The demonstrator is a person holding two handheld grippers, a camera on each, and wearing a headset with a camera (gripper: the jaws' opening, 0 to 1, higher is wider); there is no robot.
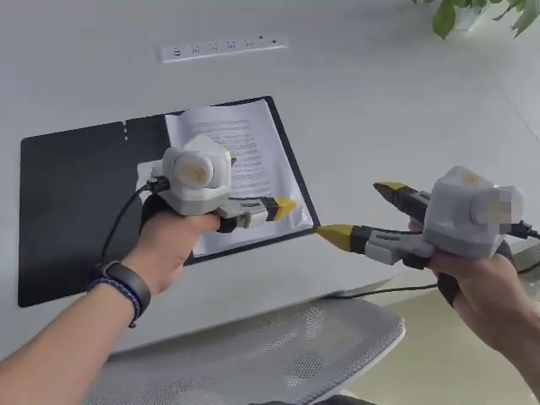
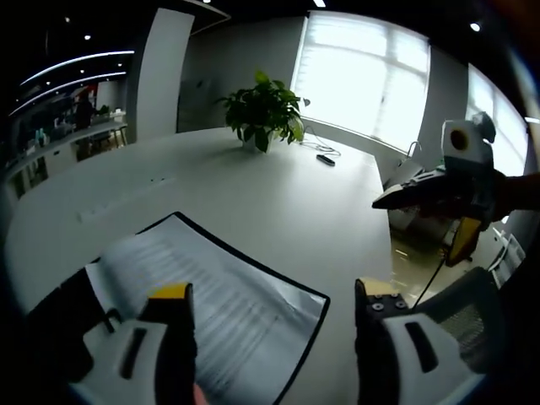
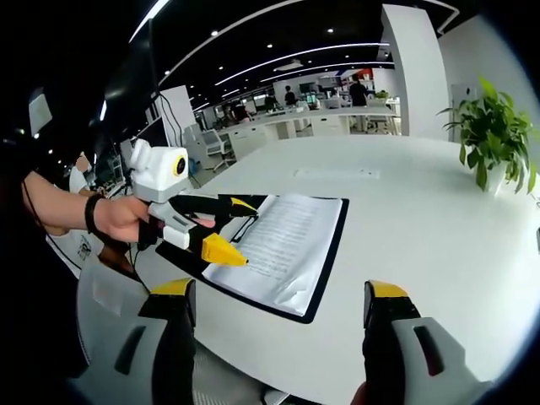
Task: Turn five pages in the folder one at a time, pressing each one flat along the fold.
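A black open folder [image 1: 76, 194] lies flat on the white table [image 1: 380, 101]. Beyond the folder's far edge lies a long white power strip [image 1: 224, 48]. Further off past its right corner stands a leafy green potted plant [image 1: 468, 13]. Nearer than the folder, below the table edge, is a grey mesh chair back [image 1: 278, 346]. The left gripper [image 1: 278, 208], grey with yellow tips, hangs over the folder's right half and hides part of the sheet. Its jaws stand well apart with nothing between them. The right gripper [image 1: 354, 211] is held to the right of the folder, off its near corner. Its jaws are also spread wide and empty. Inside the folder, a stack of white printed pages [image 1: 245, 143] lies in the right half, and the left half is bare black.
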